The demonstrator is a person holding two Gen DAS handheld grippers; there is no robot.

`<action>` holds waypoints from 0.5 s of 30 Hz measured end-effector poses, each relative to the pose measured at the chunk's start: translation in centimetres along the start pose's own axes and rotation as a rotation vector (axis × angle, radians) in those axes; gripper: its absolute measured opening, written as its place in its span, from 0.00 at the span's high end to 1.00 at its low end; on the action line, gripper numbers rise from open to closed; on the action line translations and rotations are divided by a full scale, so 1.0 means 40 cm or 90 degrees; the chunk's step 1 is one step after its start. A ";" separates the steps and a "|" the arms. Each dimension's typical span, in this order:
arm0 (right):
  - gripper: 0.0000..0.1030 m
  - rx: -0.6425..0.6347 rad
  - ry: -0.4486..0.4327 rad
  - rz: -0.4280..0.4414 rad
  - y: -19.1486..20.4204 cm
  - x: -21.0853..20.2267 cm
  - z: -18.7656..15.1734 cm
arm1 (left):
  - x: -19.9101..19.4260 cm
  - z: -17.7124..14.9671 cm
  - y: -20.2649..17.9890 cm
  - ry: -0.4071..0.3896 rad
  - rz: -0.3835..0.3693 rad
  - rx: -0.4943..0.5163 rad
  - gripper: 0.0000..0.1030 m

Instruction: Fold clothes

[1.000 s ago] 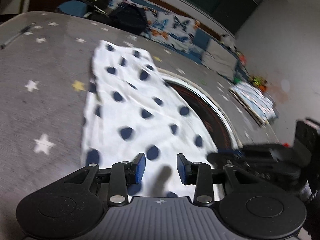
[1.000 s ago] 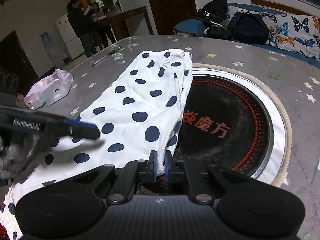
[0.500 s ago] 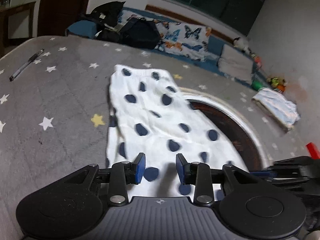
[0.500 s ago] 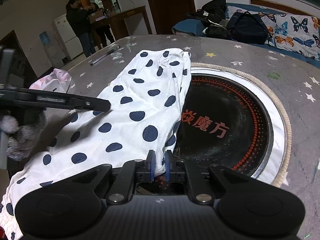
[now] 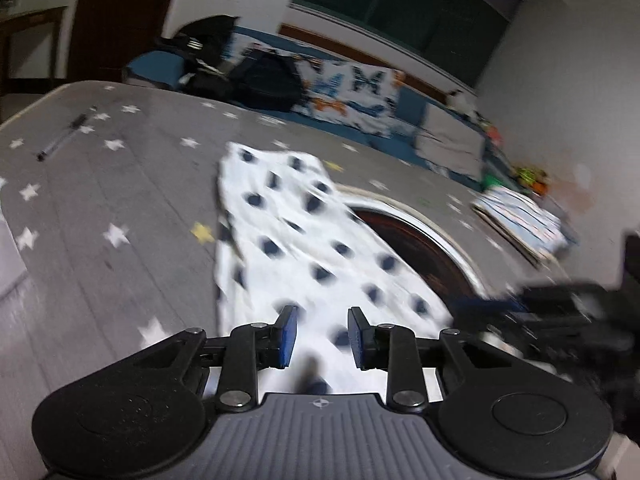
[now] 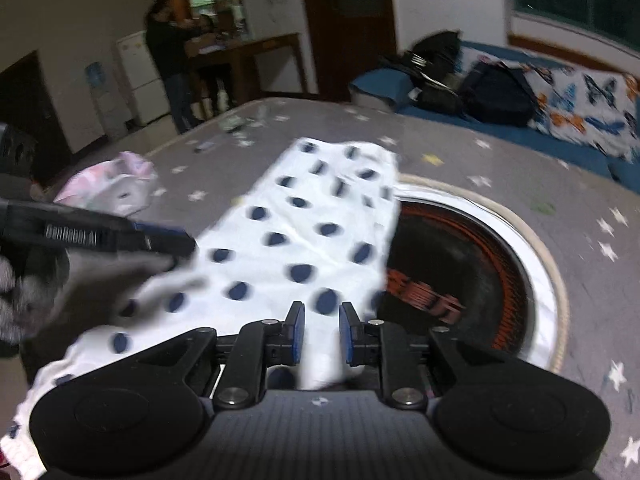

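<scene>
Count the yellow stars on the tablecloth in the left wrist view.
2. One yellow star lies left of the polka-dot garment; the other sits just beyond its far end. More may be hidden under the garment.

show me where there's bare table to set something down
Free: the grey star cloth between the pen and the dotted garment, and the right of the round hotplate. Crowded: the pink bag corner and the folded stack.
</scene>
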State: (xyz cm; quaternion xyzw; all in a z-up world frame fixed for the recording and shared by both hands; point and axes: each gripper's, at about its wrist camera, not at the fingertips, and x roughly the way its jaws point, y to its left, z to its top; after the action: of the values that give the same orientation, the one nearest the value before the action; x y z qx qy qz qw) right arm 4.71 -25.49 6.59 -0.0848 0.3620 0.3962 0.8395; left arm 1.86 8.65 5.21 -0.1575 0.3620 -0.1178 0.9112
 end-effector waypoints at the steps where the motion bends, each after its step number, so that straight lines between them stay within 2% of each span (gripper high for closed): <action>1: 0.82 -0.013 0.000 0.010 0.020 -0.001 0.001 | -0.012 -0.015 -0.010 0.005 -0.011 0.004 0.70; 6: 0.81 -0.077 0.020 0.056 0.112 0.008 -0.013 | -0.057 -0.078 -0.042 0.019 -0.038 0.024 0.70; 9: 0.80 -0.105 0.043 0.062 0.154 0.022 -0.037 | -0.078 -0.112 -0.048 0.019 -0.028 0.046 0.70; 15: 0.80 -0.124 0.078 0.039 0.175 0.030 -0.085 | -0.092 -0.168 -0.042 0.024 0.009 0.074 0.70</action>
State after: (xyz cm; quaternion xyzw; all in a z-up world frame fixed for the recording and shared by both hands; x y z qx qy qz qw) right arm -1.70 -21.54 4.35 -0.1792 0.3750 0.4489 0.7910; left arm -5.61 6.95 3.48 -0.0996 0.3728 -0.1350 0.9126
